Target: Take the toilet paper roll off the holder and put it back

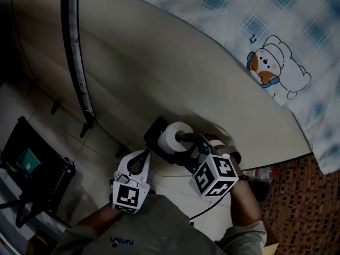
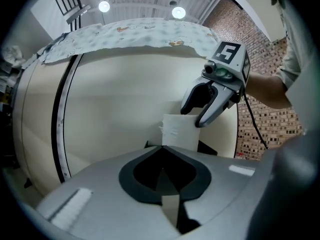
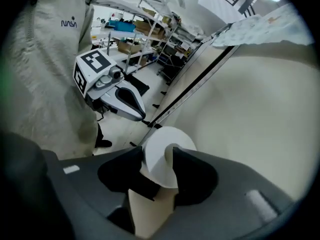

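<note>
The white toilet paper roll (image 1: 171, 134) sits on a black holder (image 1: 155, 129) fixed low on a cream curved panel (image 1: 159, 62). My right gripper (image 1: 187, 139) is at the roll with its jaws spread wide. In the right gripper view the roll (image 3: 159, 159) stands between the jaws of my right gripper (image 3: 159, 170), one jaw by its outer side and one at its core hole. My left gripper (image 1: 144, 154) is shut and empty, a little short of the roll. In the left gripper view the left gripper (image 2: 162, 151) points at the roll (image 2: 177, 131), with the right gripper (image 2: 194, 117) above it.
A blue checked cloth with a cartoon animal (image 1: 273, 62) covers the panel's top. A black band (image 1: 74, 52) runs down the panel. A black crate (image 1: 32, 163) stands on the tiled floor at left. A brick-patterned surface (image 1: 297, 195) lies at right. Shelves (image 3: 135, 39) stand behind.
</note>
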`<state>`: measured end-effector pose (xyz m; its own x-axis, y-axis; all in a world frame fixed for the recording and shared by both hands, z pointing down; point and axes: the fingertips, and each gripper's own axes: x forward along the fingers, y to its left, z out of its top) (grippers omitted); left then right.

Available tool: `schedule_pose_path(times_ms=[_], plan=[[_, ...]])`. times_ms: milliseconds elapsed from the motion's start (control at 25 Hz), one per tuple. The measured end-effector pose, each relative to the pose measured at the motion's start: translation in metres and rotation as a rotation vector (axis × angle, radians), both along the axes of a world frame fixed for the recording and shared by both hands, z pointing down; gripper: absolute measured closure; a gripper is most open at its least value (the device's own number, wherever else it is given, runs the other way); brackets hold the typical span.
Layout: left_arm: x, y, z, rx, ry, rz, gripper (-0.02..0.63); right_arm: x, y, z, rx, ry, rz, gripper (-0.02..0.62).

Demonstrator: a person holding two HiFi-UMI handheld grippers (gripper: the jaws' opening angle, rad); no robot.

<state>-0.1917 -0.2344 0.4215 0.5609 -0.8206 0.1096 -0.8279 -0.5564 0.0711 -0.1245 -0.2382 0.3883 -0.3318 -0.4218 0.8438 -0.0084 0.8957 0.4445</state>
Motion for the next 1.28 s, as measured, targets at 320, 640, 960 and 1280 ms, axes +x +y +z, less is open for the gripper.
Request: schedule_pose_path(times_ms=[320,640,960,1280], plan=[[0.008,0.009,0.005,-0.019,-0.002,-0.01,0.599,-0.004,0.0,0.017,-0.035,0.166,-0.098,0.405],[0.021,0.015,0.014,-0.026,-0.025,0.012,0.6,0.003,0.001,0.001,0.01,-0.014,-0.005,0.423],[0.041,0.018,0.024,-0.038,-0.065,0.041,0.595,0.043,0.015,-0.048,0.058,-0.49,0.282,0.425],[0.064,0.02,0.048,-0.09,-0.122,0.051,0.454,0.106,0.038,-0.052,0.028,-0.942,0.606,0.426]])
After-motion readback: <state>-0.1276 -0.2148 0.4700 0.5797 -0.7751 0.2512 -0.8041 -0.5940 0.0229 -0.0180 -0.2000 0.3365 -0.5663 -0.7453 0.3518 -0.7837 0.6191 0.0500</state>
